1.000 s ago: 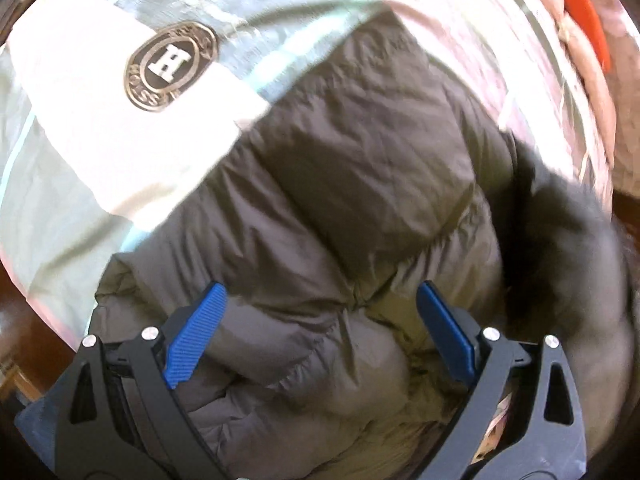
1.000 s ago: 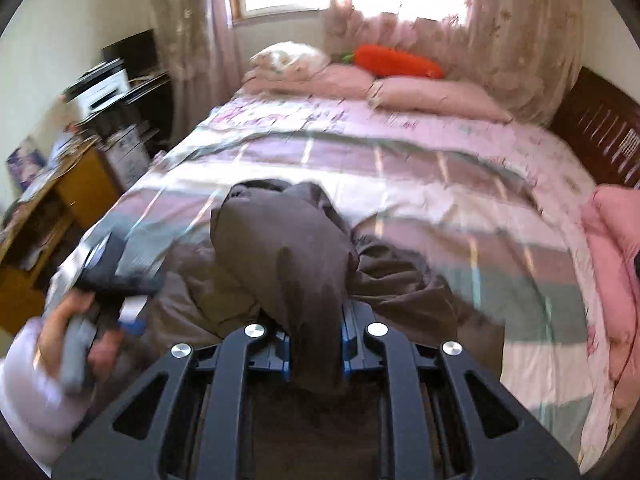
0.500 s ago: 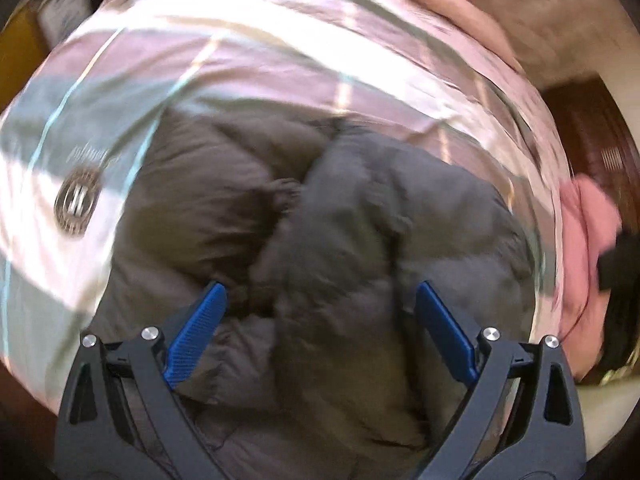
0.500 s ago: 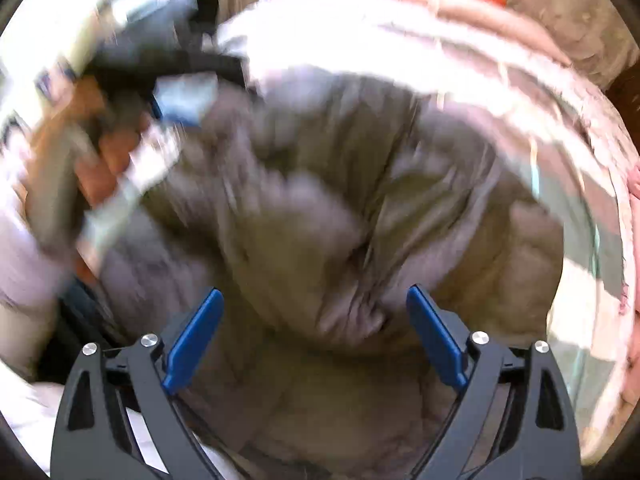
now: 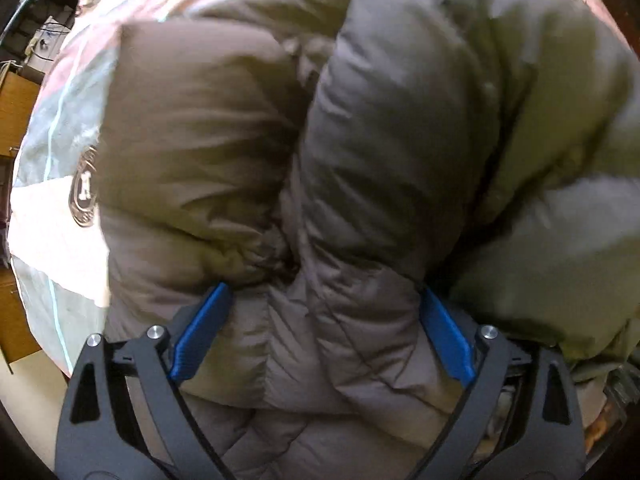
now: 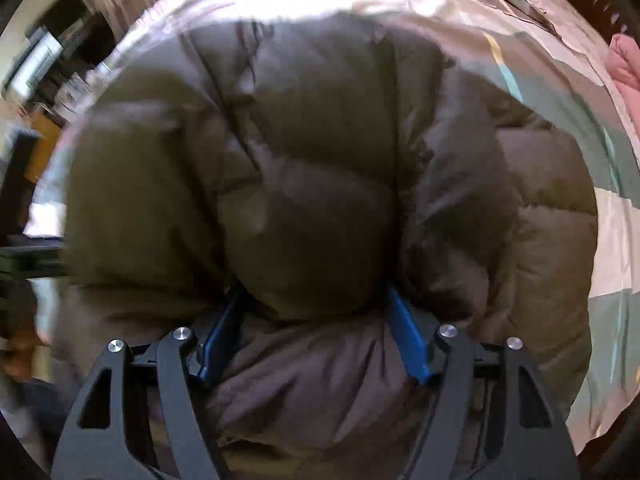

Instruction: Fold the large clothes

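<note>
Since 1 s ago your right tool (image 6: pixel 312 300) went from high over the bed, closed on a thin hanging fold, down close to the down jacket (image 6: pixel 320 160). It let that fold go and opened wide half a sec ago. Its jaws have just been closing again, with a thick roll of the jacket between them. Both blue pads (image 6: pixel 406 340) now sink into this roll and the fabric wrinkles between them, so the right tool grips the jacket, approx. half wide.

Your left tool (image 5: pixel 322 296) also shifted. Before, it looked at the jacket's edge with much bed cover at the left; now the jacket (image 5: pixel 380 140) fills nearly the whole view. The left tool is open wide, same as in both earlier frames. A padded ridge of the jacket lies between its blue pads (image 5: pixel 200 332) and the tips touch the fabric, but it does not clamp.

The jacket is brown-grey and quilted, and lies bunched in puffy folds on the bed, under both tools.

In the left wrist view the striped bed cover (image 5: pixel 52 240) shows only at the left side, and the jacket hides part of a round badge (image 5: pixel 86 188) on it. Wooden furniture (image 5: pixel 16 100) stands beyond the bed's left edge.

In the right wrist view the cover (image 6: pixel 580 120) runs around the far and right sides of the jacket, and a pink cloth (image 6: pixel 628 64) is at the far right. The left edge there is too blurred to read.
</note>
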A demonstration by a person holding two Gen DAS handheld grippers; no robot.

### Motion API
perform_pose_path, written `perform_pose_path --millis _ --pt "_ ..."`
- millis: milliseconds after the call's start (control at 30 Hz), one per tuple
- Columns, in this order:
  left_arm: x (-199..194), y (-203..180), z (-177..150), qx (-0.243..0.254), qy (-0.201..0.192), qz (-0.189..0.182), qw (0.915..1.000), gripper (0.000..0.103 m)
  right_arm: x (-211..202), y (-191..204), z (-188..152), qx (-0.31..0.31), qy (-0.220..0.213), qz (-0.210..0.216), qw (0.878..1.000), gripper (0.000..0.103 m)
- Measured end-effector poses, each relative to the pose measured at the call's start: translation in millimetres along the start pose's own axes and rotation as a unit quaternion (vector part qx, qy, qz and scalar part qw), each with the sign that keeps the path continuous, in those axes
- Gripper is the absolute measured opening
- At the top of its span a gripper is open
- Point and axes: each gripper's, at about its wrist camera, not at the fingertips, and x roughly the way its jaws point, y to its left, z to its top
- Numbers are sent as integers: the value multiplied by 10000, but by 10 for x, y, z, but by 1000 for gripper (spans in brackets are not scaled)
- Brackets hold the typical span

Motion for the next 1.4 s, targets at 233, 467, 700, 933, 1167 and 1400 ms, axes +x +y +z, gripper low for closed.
perform_pose_path --millis 233,467,700,933,1167,1400 --pt "97 -82 -73 194 -50 261 9995 98 8 191 -178 -480 174 -422 9978 73" --pt "273 -37 -191 152 183 98 9997 101 35 245 -361 -522 405 -372 9971 73" --pt "84 -42 -214 11 -215 82 9997 92 -99 275 -251 -512 116 -210 9984 74" --pt "-1121 -348 -406 478 -2320 66 9715 87 -964 503 -401 -654 -926 622 9916 74" --pt "-644 -483 -268 325 -1295 -503 9898 87 -209 692 -716 -906 198 555 9941 74" --pt "-759 -261 -161 -160 -1713 -736 9823 87 -228 896 -805 -1262 187 186 9916 76"
